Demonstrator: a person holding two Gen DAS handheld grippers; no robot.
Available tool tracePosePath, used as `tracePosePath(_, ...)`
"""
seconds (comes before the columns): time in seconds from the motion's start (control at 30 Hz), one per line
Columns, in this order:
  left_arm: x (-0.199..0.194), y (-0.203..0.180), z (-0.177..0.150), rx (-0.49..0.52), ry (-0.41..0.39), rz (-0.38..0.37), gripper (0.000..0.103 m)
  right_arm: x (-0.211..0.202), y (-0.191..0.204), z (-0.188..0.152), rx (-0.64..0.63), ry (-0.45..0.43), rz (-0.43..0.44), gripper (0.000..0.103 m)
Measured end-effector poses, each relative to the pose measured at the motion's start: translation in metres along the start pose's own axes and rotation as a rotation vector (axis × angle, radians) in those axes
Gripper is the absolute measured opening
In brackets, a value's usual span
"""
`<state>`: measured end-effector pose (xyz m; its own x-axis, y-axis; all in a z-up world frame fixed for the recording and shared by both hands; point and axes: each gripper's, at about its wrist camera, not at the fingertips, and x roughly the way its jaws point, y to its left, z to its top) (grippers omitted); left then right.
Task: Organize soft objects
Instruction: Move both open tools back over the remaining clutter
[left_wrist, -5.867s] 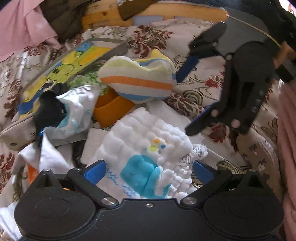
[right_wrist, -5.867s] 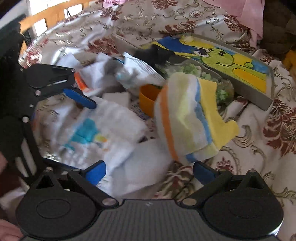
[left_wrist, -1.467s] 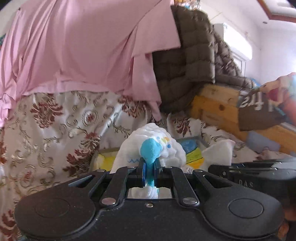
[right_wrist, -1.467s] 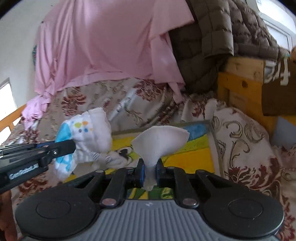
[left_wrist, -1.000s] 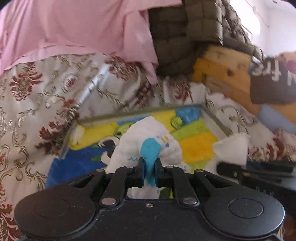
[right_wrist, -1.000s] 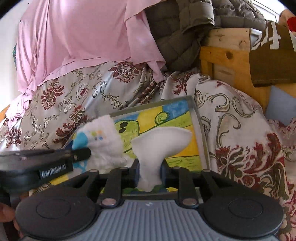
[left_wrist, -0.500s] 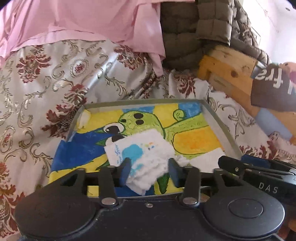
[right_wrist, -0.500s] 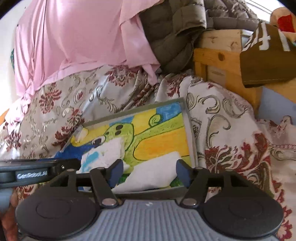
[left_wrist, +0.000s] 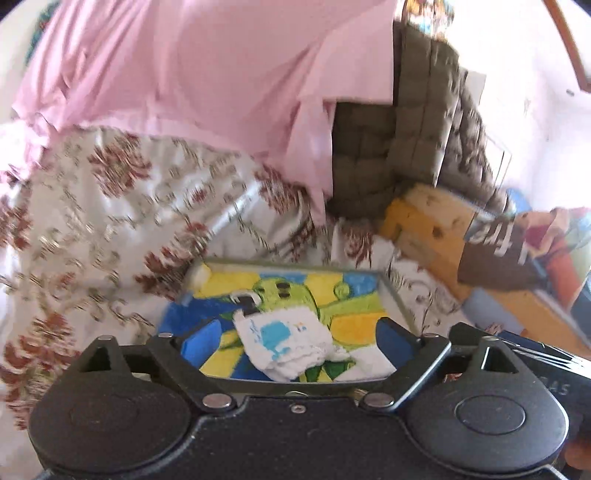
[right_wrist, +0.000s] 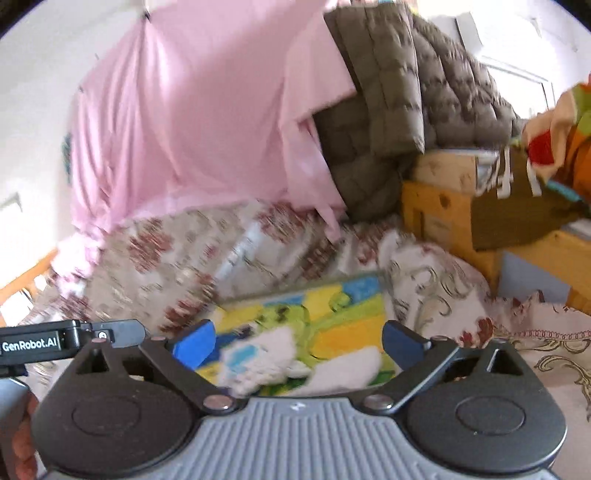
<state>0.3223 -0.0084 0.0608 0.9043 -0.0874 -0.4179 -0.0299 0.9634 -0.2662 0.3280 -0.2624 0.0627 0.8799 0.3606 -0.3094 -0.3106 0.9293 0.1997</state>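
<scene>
A white quilted cloth with a blue print (left_wrist: 286, 341) lies in the cartoon-printed fabric box (left_wrist: 354, 295). A plain white cloth (left_wrist: 369, 360) lies beside it on its right. My left gripper (left_wrist: 299, 338) is open and empty just above and in front of the printed cloth. In the right wrist view the box (right_wrist: 351, 306) holds the printed cloth (right_wrist: 255, 360) and the plain white cloth (right_wrist: 347, 371), both blurred. My right gripper (right_wrist: 297, 345) is open and empty above them. The left gripper's body shows at the left edge (right_wrist: 66, 341).
The box sits on a floral bedspread (left_wrist: 110, 229). A pink sheet (left_wrist: 192, 74) and a brown quilted jacket (left_wrist: 406, 129) hang behind. A wooden bed frame (left_wrist: 436, 229) with a brown bag (left_wrist: 498, 258) stands at the right.
Both grippers carried their cloths over the box, opened and dropped them inside. Since half a second ago both have opened wider and lifted back a little.
</scene>
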Motion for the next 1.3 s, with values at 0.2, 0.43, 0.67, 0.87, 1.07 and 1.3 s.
tracePosePath(0.2,-0.082,0.014,-0.004,0.013,-0.124,0.005,0.102,-0.058,0.028,-0.007,0.019,-0.098,0.009,0.103)
tracePosePath(0.43,-0.147,0.036,-0.03,0.015,-0.161,0.014,0.102,-0.112,0.062,-0.047,-0.006,-0.099,0.009,0.103)
tracePosePath(0.67,-0.181,0.044,-0.054,0.095,-0.204,0.027,0.102,-0.144,0.086,-0.066,-0.033,-0.141,-0.017,0.103)
tracePosePath(0.87,-0.204,0.048,-0.072,0.134,-0.226,0.048,0.102,-0.161,0.095,-0.083,-0.033,-0.114,-0.031,0.103)
tracePosePath(1.07,-0.219,0.061,-0.098,0.14,-0.177,0.116,0.102,-0.176,0.105,-0.102,-0.098,-0.092,-0.05,0.103)
tracePosePath(1.3,-0.22,0.067,-0.112,0.128,-0.118,0.203,0.102,-0.174,0.112,-0.114,-0.143,-0.027,-0.065,0.103)
